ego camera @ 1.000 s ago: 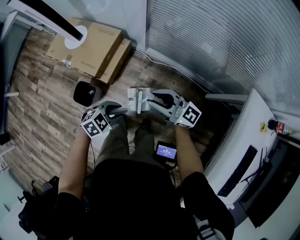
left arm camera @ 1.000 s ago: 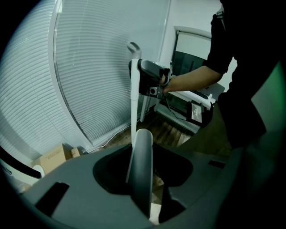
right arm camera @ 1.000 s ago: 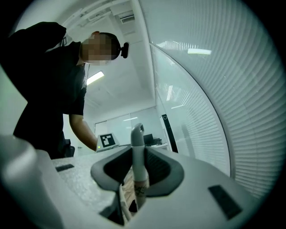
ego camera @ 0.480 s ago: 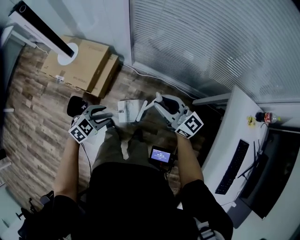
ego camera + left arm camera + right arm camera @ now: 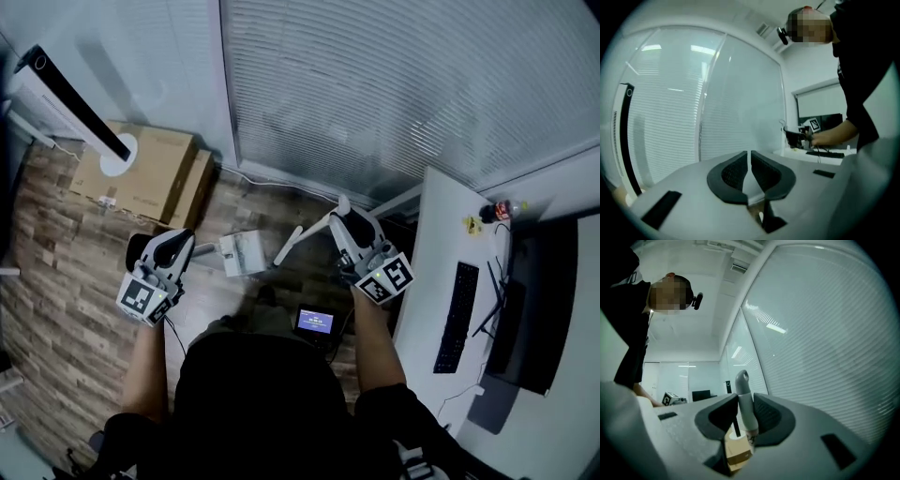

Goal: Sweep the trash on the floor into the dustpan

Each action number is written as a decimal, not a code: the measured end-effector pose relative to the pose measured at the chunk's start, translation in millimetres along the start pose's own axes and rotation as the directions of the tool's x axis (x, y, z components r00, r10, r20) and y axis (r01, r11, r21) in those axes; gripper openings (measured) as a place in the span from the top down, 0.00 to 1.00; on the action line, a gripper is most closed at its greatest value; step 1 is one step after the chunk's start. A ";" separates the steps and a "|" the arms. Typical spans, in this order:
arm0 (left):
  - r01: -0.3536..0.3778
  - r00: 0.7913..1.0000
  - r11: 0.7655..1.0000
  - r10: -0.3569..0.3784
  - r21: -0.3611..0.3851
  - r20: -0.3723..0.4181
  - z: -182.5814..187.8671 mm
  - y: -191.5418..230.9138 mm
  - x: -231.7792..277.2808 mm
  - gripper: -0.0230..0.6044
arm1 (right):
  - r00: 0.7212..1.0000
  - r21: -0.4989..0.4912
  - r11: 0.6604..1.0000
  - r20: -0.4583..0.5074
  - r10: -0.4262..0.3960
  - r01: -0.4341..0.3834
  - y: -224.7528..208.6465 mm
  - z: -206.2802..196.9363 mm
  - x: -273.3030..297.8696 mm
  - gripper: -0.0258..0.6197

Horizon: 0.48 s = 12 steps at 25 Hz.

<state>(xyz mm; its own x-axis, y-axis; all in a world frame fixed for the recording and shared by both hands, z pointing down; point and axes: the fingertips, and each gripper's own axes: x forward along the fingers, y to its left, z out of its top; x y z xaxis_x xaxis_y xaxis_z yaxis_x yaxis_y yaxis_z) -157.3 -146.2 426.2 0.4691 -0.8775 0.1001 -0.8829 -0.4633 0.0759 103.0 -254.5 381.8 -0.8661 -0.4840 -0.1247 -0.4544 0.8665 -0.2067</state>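
The white dustpan (image 5: 239, 253) stands on the wood floor in front of my feet. My left gripper (image 5: 176, 240) is raised to its left, apart from it. Its jaws (image 5: 750, 157) have just been closing and meet with nothing between them. My right gripper (image 5: 345, 223) is lifted on the right, shut on the broom's grey-white handle (image 5: 743, 404). The handle tip (image 5: 343, 202) sticks out above the jaws. The white broom (image 5: 300, 239) slants down toward the dustpan. No trash shows on the floor.
Cardboard boxes (image 5: 141, 169) and a white tower stand (image 5: 70, 94) are at the back left. Window blinds (image 5: 403, 84) fill the far wall. A white desk (image 5: 433, 234) with keyboard (image 5: 464, 314) and monitor (image 5: 530, 309) is at right. A small screen (image 5: 314, 322) hangs at my waist.
Both grippers have risen from beside the dustpan. The left one has drawn away from the dustpan, which stays on the floor. The right one lifted with the broom.
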 end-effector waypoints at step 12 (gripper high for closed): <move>-0.050 0.970 0.999 0.052 -0.014 0.236 66.6 -28.3 -81.0 0.97 | 0.963 -0.156 0.950 0.042 -0.267 0.271 104.2 34.0 -83.6 0.82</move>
<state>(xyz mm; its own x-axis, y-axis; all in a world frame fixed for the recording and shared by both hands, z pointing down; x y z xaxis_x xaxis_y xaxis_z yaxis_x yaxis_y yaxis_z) -171.7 -70.3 349.8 0.4045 -0.9048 -0.1331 -0.9050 -0.4170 0.0843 135.1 -127.9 337.7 -0.7035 -0.7028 -0.1057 -0.6987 0.7111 -0.0784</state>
